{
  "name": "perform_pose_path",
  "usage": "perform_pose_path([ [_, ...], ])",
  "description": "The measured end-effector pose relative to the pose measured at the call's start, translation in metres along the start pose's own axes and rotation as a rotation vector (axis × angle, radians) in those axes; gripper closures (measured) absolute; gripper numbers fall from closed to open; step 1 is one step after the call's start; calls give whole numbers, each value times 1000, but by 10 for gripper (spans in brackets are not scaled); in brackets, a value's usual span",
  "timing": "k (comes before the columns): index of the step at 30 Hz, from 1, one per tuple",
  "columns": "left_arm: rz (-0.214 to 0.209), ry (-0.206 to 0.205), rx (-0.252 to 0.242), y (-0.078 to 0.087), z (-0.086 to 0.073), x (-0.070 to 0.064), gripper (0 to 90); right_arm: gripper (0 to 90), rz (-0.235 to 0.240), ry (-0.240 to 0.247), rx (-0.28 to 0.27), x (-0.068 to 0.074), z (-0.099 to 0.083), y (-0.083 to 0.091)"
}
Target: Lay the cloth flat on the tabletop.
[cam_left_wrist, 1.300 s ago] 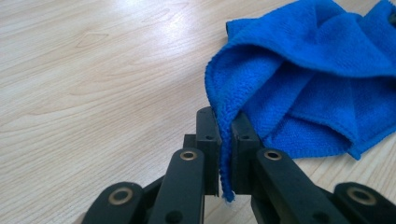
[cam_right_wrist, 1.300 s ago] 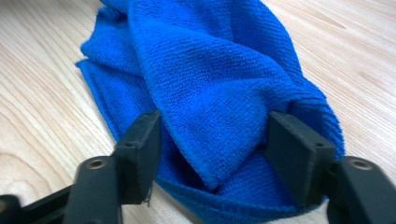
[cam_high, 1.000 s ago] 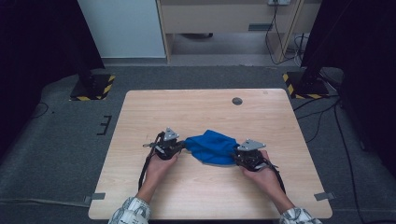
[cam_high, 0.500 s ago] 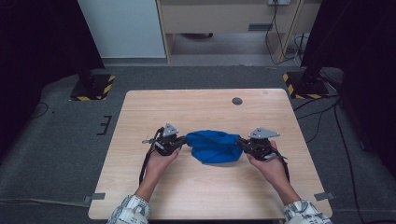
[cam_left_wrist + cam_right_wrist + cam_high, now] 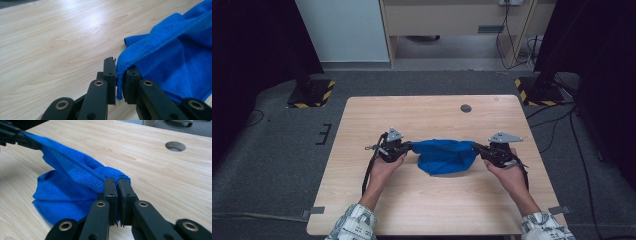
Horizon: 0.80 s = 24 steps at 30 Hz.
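A blue cloth (image 5: 446,155) is held stretched between the two tools above the worktop (image 5: 422,112). The left tool (image 5: 404,147) is closed on one corner; in the left gripper view the hem (image 5: 120,75) is seen pinched between the jaws, with a short tail hanging below them. The right tool (image 5: 478,148) is likewise clamped on the opposite corner, where the bunched edge (image 5: 110,173) is gripped at the very jaw tips. The upper edge of the cloth runs nearly taut from one tool to the other, while the remainder sags below and toward the person, and its lowest fold appears to rest on the worktop.

The step in hand is judged to be the spreading of the cloth, probably ahead of laying it flat or folding it. For this to be done well, both grips should be kept firm, since only a narrow strip of fabric is caught in each tool and could slip if the pull is sharp. The tools should be held level with each other, so that the top edge is not skewed. Tension should be just enough to remove the sag without dragging a corner free. The hanging part should be allowed to unfurl clear of the worktop before lowering, so that no crease is trapped beneath.
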<state>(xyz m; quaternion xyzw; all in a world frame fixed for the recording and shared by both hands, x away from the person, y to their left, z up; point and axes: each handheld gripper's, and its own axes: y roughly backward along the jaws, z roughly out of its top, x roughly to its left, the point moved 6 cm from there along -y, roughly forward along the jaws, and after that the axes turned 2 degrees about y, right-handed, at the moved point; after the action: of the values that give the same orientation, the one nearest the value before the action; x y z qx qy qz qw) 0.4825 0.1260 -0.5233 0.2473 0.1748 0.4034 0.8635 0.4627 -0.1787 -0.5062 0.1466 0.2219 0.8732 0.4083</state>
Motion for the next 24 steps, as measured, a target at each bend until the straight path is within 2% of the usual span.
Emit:
perform_pose_path([
  [4, -7, -11, -7, 3, 5, -4, 865, 865, -13, 2, -5, -5, 2, 4],
  [14, -21, -40, -11, 13, 13, -11, 874, 866, -29, 8, -40, -10, 18, 15],
  [19, -27, -42, -26, 21, 17, -13, 870, 866, -30, 17, -53, -8, 28, 20],
  [24, -42, -28, -46, 20, 18, -10, 842, 866, -32, 19, -44, -8, 27, 17],
])
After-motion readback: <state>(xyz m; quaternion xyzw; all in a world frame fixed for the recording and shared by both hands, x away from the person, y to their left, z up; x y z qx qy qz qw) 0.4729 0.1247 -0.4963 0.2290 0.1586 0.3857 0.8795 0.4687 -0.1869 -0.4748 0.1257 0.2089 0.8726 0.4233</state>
